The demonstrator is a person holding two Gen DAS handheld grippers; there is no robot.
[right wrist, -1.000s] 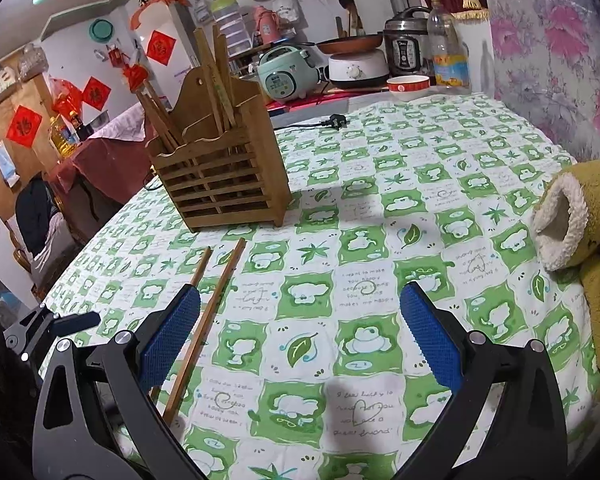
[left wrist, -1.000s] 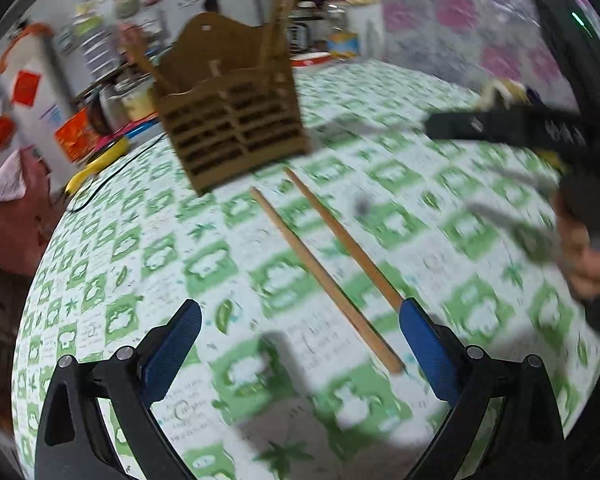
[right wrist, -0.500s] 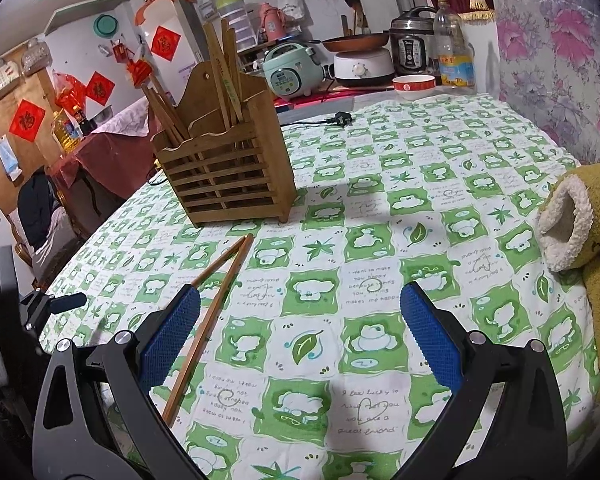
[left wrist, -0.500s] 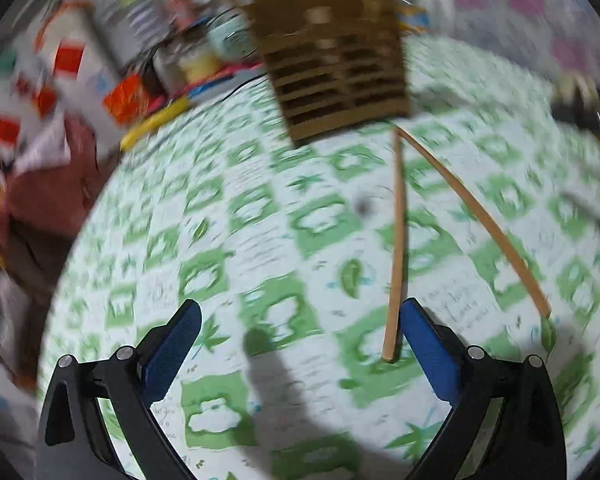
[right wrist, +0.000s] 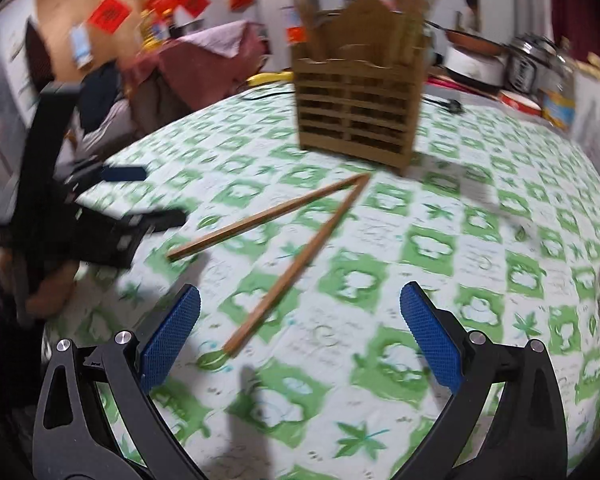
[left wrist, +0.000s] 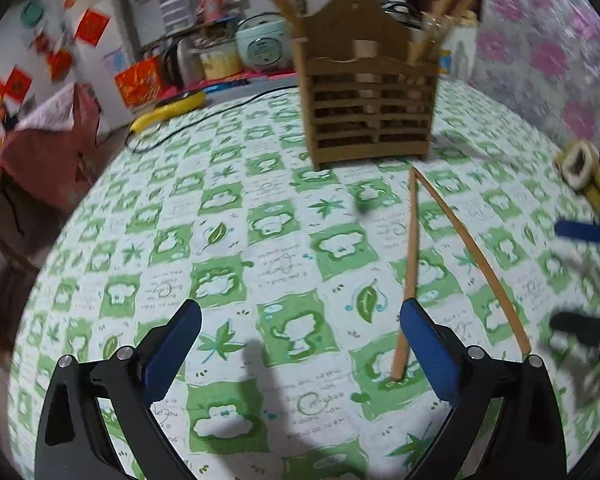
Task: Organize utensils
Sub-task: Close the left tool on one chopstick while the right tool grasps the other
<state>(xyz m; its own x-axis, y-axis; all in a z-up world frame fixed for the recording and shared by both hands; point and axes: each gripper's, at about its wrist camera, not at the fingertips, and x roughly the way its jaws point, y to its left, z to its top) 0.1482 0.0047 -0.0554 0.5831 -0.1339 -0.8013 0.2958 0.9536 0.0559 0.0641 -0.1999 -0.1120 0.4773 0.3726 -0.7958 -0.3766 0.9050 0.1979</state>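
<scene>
Two chopsticks [left wrist: 408, 264] lie in a V on the worktop [left wrist: 228, 240], tips meeting near the wooden holder [left wrist: 368, 108] at the far side. The left gripper [left wrist: 300, 352] and right gripper [right wrist: 300, 340] hover with jaws wide apart, both empty.

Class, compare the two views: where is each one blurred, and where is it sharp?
Left wrist view: the left tool is crisp, the wooden holder slightly soft, the right edge smeared. Right wrist view: the right tool is sharp, while the chopsticks, holder and background streak with motion blur.
</scene>
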